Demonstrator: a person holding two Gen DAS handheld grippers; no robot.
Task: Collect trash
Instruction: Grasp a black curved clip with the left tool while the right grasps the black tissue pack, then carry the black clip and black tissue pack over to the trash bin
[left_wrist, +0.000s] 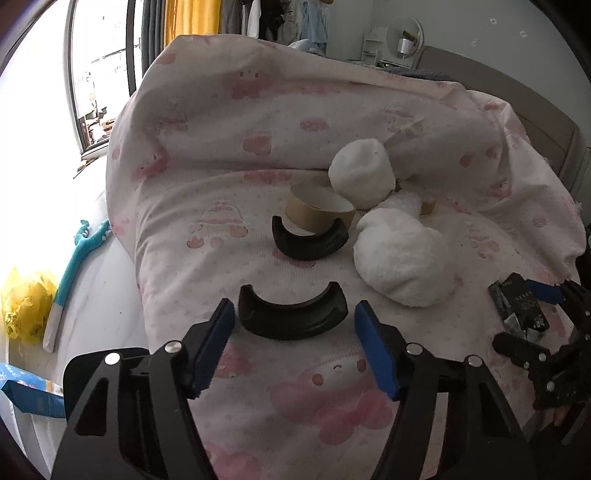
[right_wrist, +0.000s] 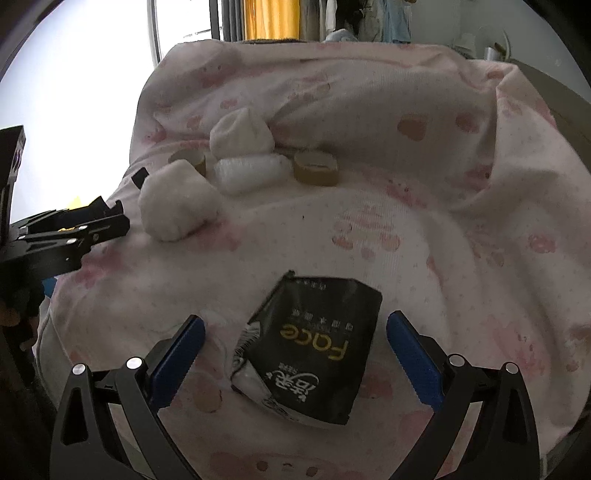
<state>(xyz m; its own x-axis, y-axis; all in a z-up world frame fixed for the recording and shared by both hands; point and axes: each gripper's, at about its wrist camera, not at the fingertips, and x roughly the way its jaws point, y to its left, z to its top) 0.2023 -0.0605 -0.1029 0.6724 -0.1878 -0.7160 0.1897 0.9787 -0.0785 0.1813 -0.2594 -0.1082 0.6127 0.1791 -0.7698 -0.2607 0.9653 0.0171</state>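
On the pink-printed quilt (left_wrist: 229, 177), a black curved piece (left_wrist: 293, 314) lies between the tips of my left gripper (left_wrist: 294, 308), whose blue pads stand apart from it on both sides. A second black curved piece (left_wrist: 310, 242) rests against a brown paper ring (left_wrist: 317, 212) further off. Two white fluffy balls (left_wrist: 402, 258) and a wad of bubble wrap (left_wrist: 402, 201) lie to the right. My right gripper (right_wrist: 295, 319) is open around a crumpled black packet (right_wrist: 314, 350) with yellow lettering, and its pads do not touch the packet.
A tape roll (right_wrist: 316, 168) sits behind the bubble wrap. Left of the bed, on the floor, are a yellow plastic bag (left_wrist: 27, 306), a teal long-handled tool (left_wrist: 77, 254) and a blue box (left_wrist: 26, 395). The quilt bunches up high at the back, and a headboard (left_wrist: 535, 110) runs along the right.
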